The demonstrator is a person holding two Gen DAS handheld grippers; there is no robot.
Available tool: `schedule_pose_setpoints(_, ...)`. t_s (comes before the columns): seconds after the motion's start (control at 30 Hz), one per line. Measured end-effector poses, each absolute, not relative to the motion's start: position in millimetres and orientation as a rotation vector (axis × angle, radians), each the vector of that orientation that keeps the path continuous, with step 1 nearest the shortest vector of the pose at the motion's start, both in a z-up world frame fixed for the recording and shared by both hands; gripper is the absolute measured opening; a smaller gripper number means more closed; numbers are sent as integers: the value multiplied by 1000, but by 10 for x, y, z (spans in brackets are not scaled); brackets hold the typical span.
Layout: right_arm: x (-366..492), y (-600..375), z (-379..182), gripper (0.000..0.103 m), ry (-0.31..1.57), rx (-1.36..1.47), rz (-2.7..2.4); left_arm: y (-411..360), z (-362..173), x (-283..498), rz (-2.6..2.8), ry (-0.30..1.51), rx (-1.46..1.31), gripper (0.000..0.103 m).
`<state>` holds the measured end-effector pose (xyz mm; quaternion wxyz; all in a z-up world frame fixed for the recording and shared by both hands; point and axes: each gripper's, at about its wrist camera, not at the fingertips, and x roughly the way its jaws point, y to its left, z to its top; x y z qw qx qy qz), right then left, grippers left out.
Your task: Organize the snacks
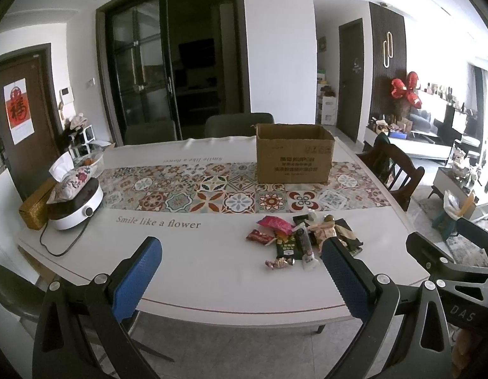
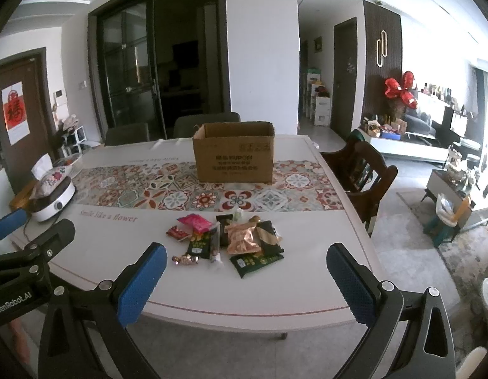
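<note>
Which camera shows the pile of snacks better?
The right wrist view: the snacks lie whole between its open jaws. In the left wrist view the snacks sit off-centre, partly hidden behind one blue pad.

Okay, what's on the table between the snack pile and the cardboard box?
Only the patterned table runner; nothing stands on that stretch between the snack pile and the cardboard box, as both wrist views show.
</note>
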<state>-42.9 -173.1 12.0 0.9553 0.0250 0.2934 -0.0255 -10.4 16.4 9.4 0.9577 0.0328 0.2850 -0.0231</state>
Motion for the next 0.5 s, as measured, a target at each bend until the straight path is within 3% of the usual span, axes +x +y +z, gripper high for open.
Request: schedule_pose_setpoints(0.5,170,-1888,-268,102,669,43,26,47,-251,366,-36,652,107,101)
